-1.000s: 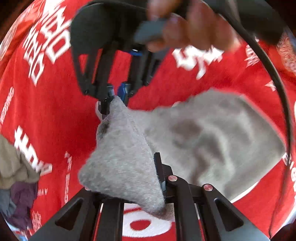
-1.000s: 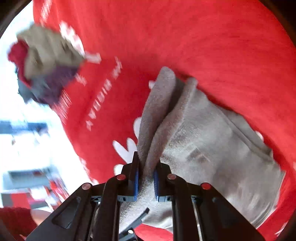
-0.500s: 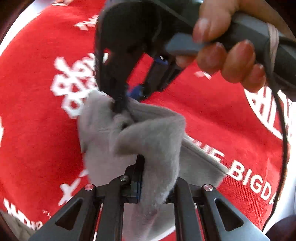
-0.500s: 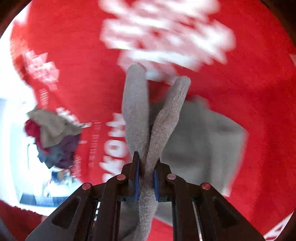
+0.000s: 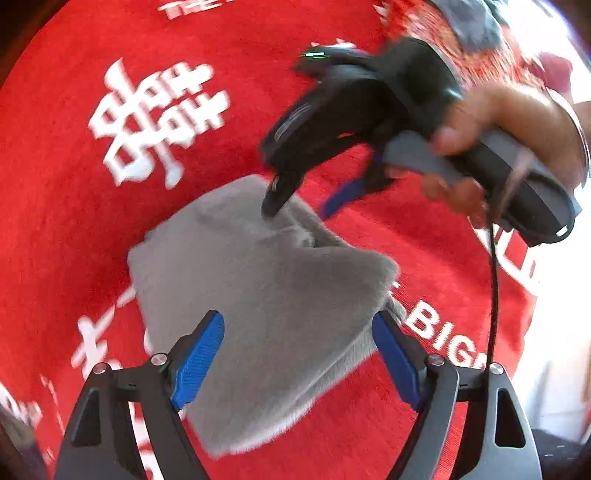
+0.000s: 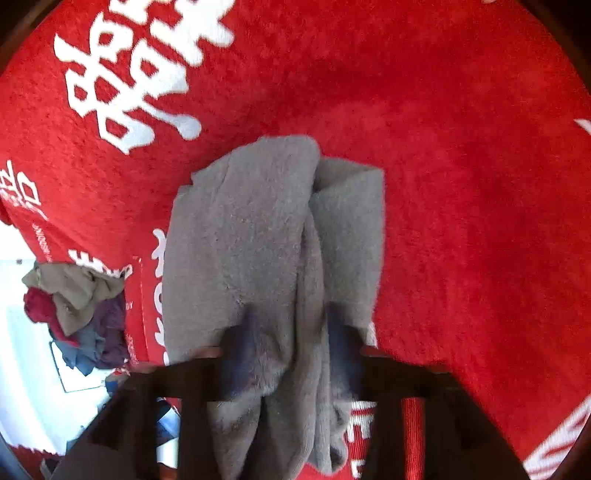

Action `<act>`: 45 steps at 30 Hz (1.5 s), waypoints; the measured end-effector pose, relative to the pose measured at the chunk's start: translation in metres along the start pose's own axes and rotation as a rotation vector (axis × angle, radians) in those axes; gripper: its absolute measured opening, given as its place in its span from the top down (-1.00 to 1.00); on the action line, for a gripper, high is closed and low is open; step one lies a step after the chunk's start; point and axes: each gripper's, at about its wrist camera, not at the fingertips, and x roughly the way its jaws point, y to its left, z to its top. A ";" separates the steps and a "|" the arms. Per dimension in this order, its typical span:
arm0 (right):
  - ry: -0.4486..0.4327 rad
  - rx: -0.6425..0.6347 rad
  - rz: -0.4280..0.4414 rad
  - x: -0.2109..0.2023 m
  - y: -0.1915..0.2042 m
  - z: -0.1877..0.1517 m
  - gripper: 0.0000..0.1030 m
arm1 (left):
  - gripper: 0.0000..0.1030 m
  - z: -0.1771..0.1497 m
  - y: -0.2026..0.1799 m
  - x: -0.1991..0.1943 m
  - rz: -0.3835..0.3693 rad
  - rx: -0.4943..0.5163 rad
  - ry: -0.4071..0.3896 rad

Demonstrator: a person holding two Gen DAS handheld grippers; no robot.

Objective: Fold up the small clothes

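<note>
A small grey fleecy garment (image 5: 266, 295) lies in a loose fold on the red mat (image 5: 74, 221). My left gripper (image 5: 297, 321) hovers over its near edge. Its jaws are opening, blue pads wide apart and off the cloth. At the garment's far corner is my right gripper (image 5: 298, 211), held by a person's hand (image 5: 509, 118). Its jaws are opening too, with one fingertip close to the cloth. In the right wrist view the garment (image 6: 266, 240) runs between the blurred fingers of the right gripper (image 6: 291, 328), which do not pinch it.
The red mat (image 6: 461, 184) carries large white lettering. A pile of several crumpled clothes (image 6: 74, 306) sits at the mat's left edge, by a white floor. Another grey-blue garment (image 5: 472, 22) lies at the far right. A black cable (image 5: 493, 295) hangs from the right gripper.
Both grippers were shut on pinched corners of the grey garment; now both have spread their jaws and let go. The garment has dropped into a fold on the mat.
</note>
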 end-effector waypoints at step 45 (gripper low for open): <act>-0.086 0.054 -0.011 0.009 -0.002 0.023 0.82 | -0.77 -0.043 0.099 0.082 0.003 -0.350 0.273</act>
